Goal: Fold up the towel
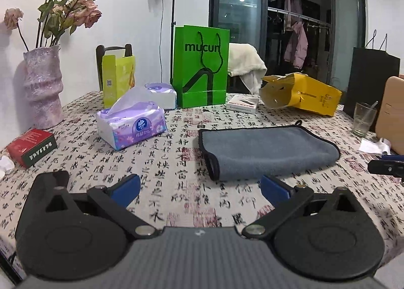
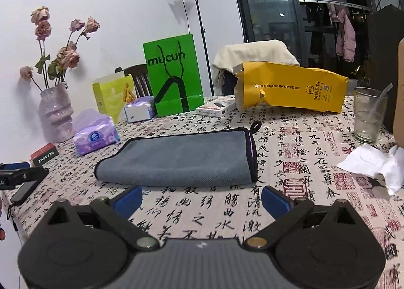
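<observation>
A grey towel (image 1: 267, 151) with black trim lies folded flat on the calligraphy-print tablecloth; it also shows in the right wrist view (image 2: 181, 160), with a small hanging loop at its far right corner. My left gripper (image 1: 200, 188) is open and empty, just short of the towel's near left corner. My right gripper (image 2: 202, 199) is open and empty, just in front of the towel's near edge. The right gripper's tip (image 1: 386, 166) shows at the right edge of the left wrist view, and the left gripper's tip (image 2: 20, 175) at the left edge of the right wrist view.
A purple tissue pack (image 1: 132, 125), a red box (image 1: 31, 146) and a vase of dried roses (image 1: 43, 87) stand left. A green bag (image 1: 202, 67), white box (image 1: 242, 103) and yellow bag (image 1: 303, 93) stand behind. A glass (image 2: 368, 114) and crumpled tissue (image 2: 373, 162) lie right.
</observation>
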Demonstrator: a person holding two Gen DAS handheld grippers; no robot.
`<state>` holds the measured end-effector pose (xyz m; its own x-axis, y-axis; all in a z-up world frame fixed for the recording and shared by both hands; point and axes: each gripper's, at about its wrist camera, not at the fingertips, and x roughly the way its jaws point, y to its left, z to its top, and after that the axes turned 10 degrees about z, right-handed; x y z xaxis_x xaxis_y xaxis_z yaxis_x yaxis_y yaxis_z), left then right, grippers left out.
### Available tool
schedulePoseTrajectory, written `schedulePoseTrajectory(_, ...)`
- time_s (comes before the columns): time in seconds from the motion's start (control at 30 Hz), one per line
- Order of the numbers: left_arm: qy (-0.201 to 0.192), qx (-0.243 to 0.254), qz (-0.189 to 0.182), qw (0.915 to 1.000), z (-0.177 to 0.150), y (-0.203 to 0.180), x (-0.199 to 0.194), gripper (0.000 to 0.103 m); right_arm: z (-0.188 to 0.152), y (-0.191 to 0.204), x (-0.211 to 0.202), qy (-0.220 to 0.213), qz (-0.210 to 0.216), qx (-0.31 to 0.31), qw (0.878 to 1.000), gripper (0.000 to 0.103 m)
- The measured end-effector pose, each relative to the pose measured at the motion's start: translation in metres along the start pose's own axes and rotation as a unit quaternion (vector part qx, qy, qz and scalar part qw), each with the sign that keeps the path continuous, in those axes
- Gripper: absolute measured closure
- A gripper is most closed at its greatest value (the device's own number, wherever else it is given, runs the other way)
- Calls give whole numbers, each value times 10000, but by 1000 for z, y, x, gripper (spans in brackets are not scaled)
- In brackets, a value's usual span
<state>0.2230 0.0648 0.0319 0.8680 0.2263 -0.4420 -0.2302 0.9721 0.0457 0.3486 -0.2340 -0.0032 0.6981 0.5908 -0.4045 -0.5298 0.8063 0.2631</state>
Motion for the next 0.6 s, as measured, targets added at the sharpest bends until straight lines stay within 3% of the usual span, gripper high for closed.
schedulePoseTrajectory(0.6,-212,-153,-155,9995,-50,31,-71,0,-42,56,-64,-187,-189,-262,9993,1)
